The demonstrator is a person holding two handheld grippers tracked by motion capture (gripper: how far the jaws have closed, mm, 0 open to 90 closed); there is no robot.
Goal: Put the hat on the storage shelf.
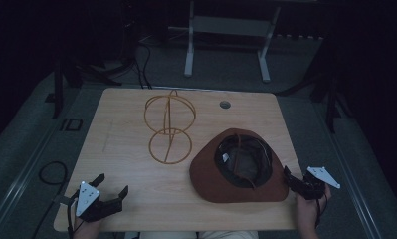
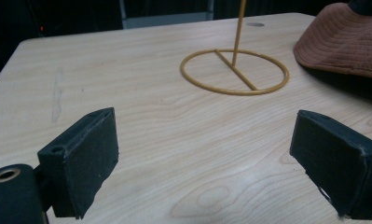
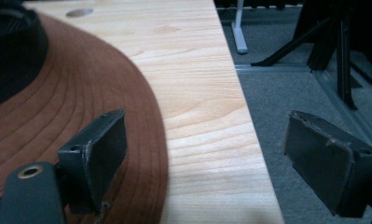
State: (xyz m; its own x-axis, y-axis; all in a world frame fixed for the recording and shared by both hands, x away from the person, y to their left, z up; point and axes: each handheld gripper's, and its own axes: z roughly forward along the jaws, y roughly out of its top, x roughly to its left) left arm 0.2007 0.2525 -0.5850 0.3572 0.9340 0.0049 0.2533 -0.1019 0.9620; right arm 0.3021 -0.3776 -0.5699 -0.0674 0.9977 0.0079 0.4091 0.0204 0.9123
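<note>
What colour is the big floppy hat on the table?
The hat is reddish brown with a dark inside, best seen in the high view.

The left gripper (image 2: 204, 158) hovers low over the pale wood worktop (image 2: 141, 107), its two black fingers (image 2: 81, 158) spread wide with nothing but bare wood between them. Beyond the fingers a yellow wire stand (image 2: 235, 70) rests on the worktop, a thin upright rod rising from its ring base. Right of the stand lies a brown hat (image 2: 344, 44), its brim near the ring.
</note>
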